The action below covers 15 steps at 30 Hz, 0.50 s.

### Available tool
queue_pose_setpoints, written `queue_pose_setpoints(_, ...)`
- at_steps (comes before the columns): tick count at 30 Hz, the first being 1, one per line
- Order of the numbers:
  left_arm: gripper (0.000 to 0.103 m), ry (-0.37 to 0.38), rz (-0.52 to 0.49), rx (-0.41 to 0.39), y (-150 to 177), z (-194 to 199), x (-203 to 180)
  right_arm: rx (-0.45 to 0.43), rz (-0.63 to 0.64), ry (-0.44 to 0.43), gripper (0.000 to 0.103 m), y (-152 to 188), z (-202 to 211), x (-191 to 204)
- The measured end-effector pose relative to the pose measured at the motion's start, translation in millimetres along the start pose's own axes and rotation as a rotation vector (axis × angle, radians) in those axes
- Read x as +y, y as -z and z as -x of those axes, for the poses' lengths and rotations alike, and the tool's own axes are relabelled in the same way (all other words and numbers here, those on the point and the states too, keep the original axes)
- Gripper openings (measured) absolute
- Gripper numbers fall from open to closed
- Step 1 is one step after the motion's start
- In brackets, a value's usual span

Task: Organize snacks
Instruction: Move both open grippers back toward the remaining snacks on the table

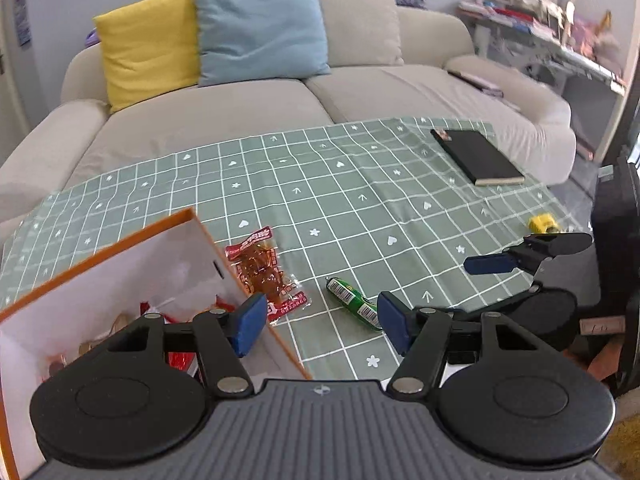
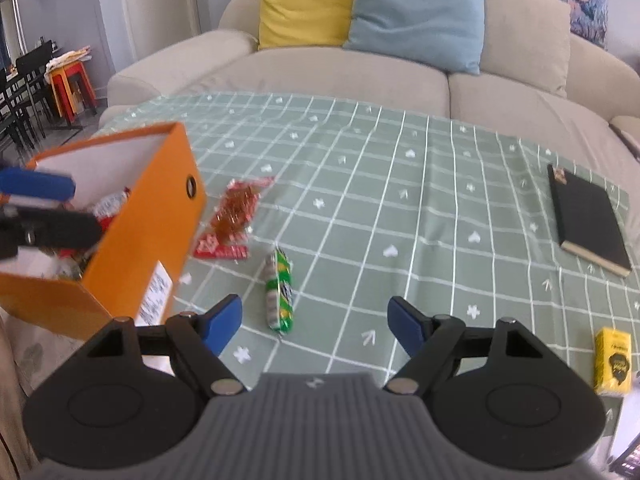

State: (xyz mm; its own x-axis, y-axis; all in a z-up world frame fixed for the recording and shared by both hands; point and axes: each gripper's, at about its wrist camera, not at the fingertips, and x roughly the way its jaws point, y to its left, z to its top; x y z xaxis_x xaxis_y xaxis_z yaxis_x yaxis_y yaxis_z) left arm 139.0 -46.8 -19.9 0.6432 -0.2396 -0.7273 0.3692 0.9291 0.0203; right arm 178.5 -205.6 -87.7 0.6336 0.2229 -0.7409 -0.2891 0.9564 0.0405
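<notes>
Both claws spread wide, empty: left claw by open orange cardboard box, right claw near green foil snack tube.

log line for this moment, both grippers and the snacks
left gripper open, empty | right gripper open, empty | red packet, green packet, yellow packet on table | orange box partly filled

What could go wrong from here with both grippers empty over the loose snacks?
1. The red snack packet lies right against the orange box; the left gripper could nudge the box instead of pinching it.
2. The green snack pack sits between both grippers; the right gripper going for it too may collide with the left.
3. The yellow packet lies near the table edge and might be pushed off.
</notes>
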Motion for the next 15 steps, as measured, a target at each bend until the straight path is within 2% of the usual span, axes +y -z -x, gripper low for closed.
queue_pose_setpoints(10,0.072,0.002,0.002,0.084,-16.1,-29.7,13.5,0.077,-0.017,-0.078,0.077,1.3,-39.1,-5.7)
queue_pose_setpoints(15,0.071,0.003,-0.039,0.129,-23.0,-42.0,20.3,0.079,0.035,-0.107,0.071,-2.7,-53.3,2.1)
